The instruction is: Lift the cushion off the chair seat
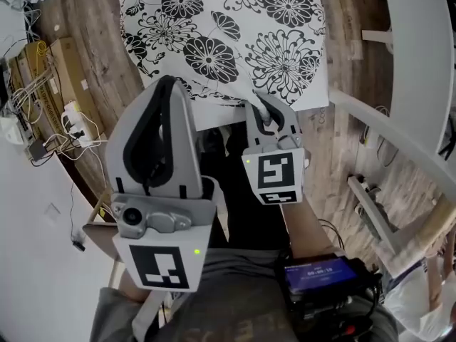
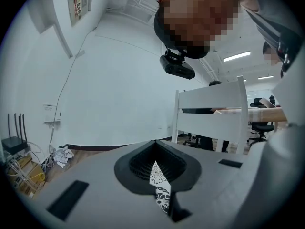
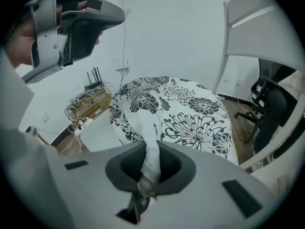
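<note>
The cushion (image 1: pixel 228 34), white with a black flower print, lies on a white chair seat (image 1: pixel 214 114) at the top of the head view. My right gripper (image 1: pixel 265 109) is at its near edge and shut on a pinched fold of the cushion (image 3: pixel 190 113) fabric. That fold runs up between the jaws of the right gripper (image 3: pixel 143 190). My left gripper (image 1: pixel 169 83) hangs higher, over the cushion's near left corner, jaws together and empty. In the left gripper view only a thin sliver of the print shows through the slit in the left gripper (image 2: pixel 162 194).
Cardboard boxes, a power strip and cables (image 1: pixel 57 84) crowd the wooden floor at the left. White chair rails (image 1: pixel 385 134) and a white tabletop (image 1: pixel 420 41) stand at the right. A white chair back (image 2: pixel 212 109) faces the left gripper. A device with a screen (image 1: pixel 320 276) sits on the right forearm.
</note>
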Tool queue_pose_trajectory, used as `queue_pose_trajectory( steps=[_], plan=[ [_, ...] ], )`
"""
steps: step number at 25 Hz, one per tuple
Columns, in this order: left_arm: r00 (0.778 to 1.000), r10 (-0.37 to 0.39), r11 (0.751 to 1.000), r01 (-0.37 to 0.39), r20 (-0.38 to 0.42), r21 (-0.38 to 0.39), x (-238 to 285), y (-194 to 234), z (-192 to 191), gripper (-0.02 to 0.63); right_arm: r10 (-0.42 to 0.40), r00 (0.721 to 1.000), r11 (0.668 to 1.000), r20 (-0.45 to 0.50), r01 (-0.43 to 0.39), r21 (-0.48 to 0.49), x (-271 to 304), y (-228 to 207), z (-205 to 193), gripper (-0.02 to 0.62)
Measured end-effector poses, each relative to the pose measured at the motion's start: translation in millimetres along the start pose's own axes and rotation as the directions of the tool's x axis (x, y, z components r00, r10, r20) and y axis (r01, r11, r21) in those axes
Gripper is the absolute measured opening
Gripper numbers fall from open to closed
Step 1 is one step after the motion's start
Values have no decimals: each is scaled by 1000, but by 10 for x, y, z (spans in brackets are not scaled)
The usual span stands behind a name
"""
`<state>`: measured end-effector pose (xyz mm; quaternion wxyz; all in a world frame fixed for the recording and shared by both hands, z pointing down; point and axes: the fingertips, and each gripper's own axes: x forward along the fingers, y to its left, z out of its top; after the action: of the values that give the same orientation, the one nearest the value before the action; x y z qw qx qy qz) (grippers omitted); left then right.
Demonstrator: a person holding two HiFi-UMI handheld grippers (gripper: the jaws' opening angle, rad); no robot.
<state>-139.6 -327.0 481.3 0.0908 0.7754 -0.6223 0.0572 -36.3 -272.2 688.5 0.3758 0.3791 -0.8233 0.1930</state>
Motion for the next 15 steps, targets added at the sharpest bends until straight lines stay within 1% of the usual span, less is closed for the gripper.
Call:
queue_pose_trajectory(
  steps=[6,8,10,12,15],
  plan=[
    [999,10,1000,-11,40,20,-211,52,469,6,-27,997,999,72,29,-22,-295,28,443,26],
    [999,13,999,-14,36,36,-262,29,485,6,-29,995,999,96,32,-26,-328,25,506,25],
    [1000,15,997,-17,26,79,-306,-77,292,6,-20,991,1000,132,22,-11,-244,34,355,25],
    [1000,19,989,-21,19,143,-358,-251,-4,6,-7,983,1000,185,4,19,-115,41,88,25],
    [1000,17,977,-20,15,213,-506,-561,-422,6,-4,967,998,253,-11,57,-40,45,-329,25]
  ],
)
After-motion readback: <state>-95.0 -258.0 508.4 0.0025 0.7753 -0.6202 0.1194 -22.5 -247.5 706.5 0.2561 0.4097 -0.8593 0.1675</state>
